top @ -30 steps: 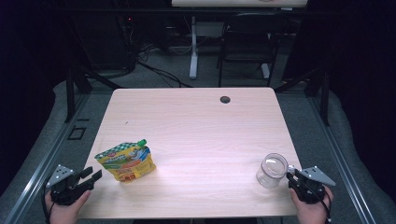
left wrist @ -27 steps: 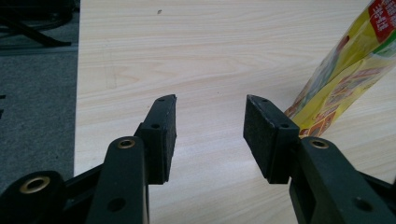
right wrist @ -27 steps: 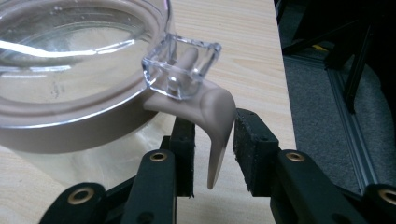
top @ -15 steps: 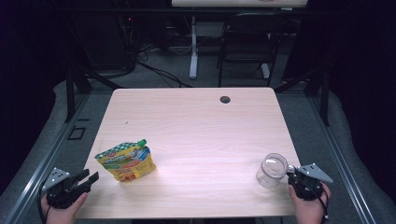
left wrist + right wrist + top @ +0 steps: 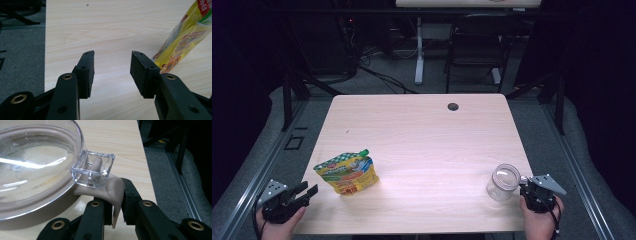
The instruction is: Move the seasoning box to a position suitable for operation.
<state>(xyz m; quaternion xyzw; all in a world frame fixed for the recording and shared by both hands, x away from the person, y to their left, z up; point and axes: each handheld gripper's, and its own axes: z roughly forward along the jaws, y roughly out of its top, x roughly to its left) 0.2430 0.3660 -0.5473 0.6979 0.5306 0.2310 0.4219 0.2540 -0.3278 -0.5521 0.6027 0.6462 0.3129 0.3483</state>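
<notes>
Right gripper view: jar's (image 5: 37,170) beige lid tab (image 5: 113,192) pinched between closing right gripper (image 5: 116,202) jaws; left gripper (image 5: 112,70) jaws wide, empty.

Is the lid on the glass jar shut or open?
Shut. The clear lid sits flat on the glass jar, with its beige seal pressed under the rim; the right gripper pinches the seal's tab.

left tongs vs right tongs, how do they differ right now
The left tongs stand wide open with bare table between the pads, while the right tongs have just been closing and pinch the beige tab of the jar lid. The left tongs sit near the yellow pouch without touching it; the right tongs are in contact with their object. Both rest low at the table's near edge.
</notes>
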